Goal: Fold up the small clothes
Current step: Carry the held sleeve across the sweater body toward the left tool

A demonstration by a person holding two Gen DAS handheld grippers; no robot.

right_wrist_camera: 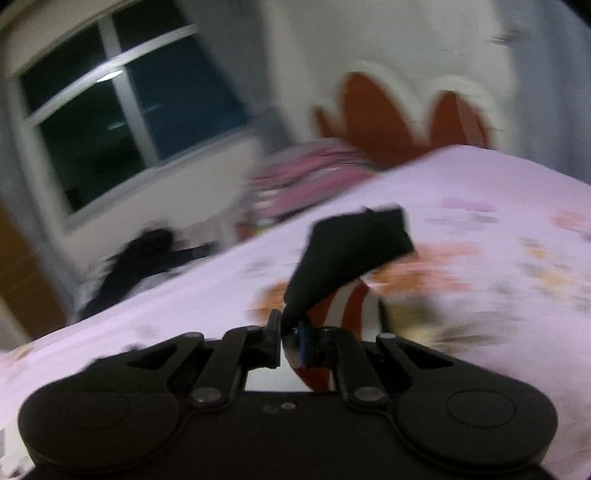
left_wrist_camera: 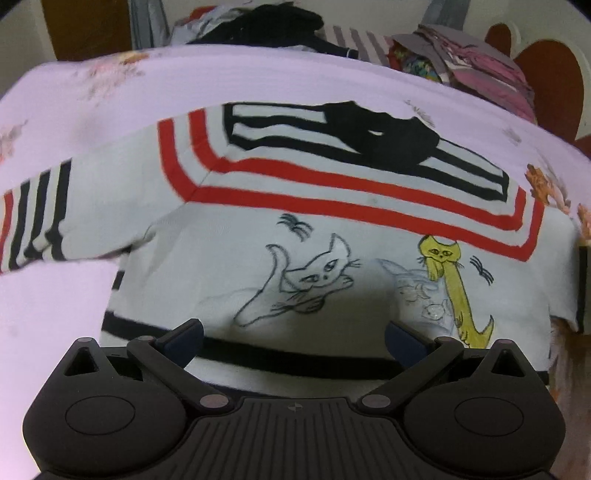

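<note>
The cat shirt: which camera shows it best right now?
The left wrist view. The shirt lies spread on the bedsheet, cats and red stripes sharp. The right wrist view is blurred and shows only a black and red-striped edge pinched in the right gripper.

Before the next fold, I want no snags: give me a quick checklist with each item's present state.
1. Right gripper shut on the shirt's black and red-striped edge: ok.
2. Left gripper jaws wide apart above the hem, nothing held: ok.
3. Shirt lying flat on the pink bedsheet, cat print up: ok.
4. Left striped sleeve spread out, not yet folded in: not ok.
5. Clothes pile apart from the shirt: ok.
6. Where the lifted edge will land: cannot tell, right view blurred.
</note>
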